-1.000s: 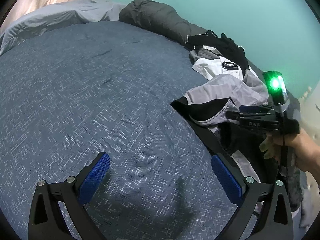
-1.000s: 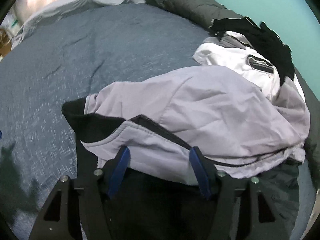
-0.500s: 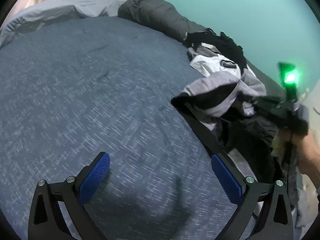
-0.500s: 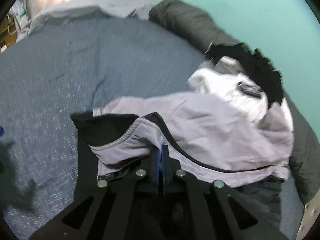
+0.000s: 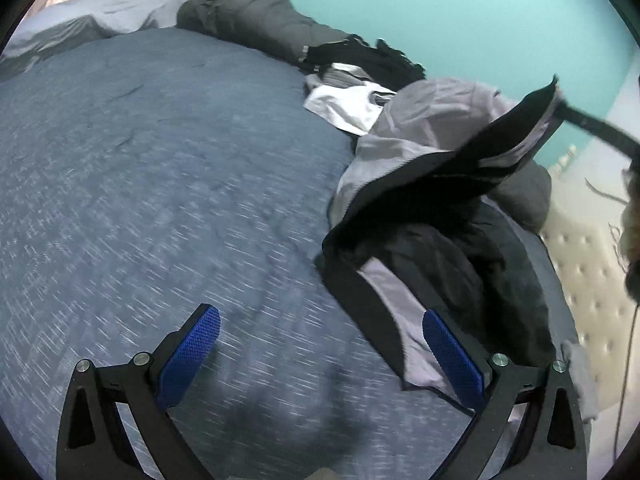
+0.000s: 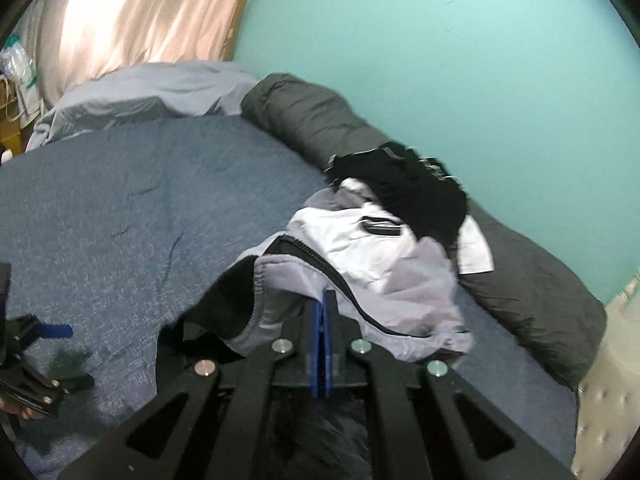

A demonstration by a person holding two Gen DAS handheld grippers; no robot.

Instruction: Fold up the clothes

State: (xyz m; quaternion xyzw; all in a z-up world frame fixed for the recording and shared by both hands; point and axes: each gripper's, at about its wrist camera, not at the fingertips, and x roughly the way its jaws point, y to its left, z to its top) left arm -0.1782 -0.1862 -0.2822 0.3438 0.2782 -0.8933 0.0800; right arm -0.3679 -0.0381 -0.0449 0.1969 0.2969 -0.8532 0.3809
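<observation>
A light grey jacket (image 6: pixel 400 280) with black lining and a black zip lies at the right side of the bed. My right gripper (image 6: pixel 323 300) is shut on its zipped front edge and holds that edge up off the bed. In the left wrist view the raised flap (image 5: pixel 480 152) hangs from the right gripper (image 5: pixel 564 106) at the upper right. The jacket's lower part (image 5: pixel 392 304) trails on the cover. My left gripper (image 5: pixel 320 344) is open low over the blue cover, its right pad (image 5: pixel 452 360) right by the jacket's hem, nothing between its fingers.
A white garment (image 6: pixel 352 232) and a black one (image 6: pixel 416 192) lie piled behind the jacket. A dark grey rolled duvet (image 6: pixel 320 116) runs along the teal wall. The blue bed cover (image 5: pixel 160 180) spreads to the left. A cream tufted headboard (image 5: pixel 588 272) stands at the right.
My right gripper has shut on the jacket's front edge and risen, lifting the flap off the bed. My left gripper has moved right, closer to the jacket's hem.
</observation>
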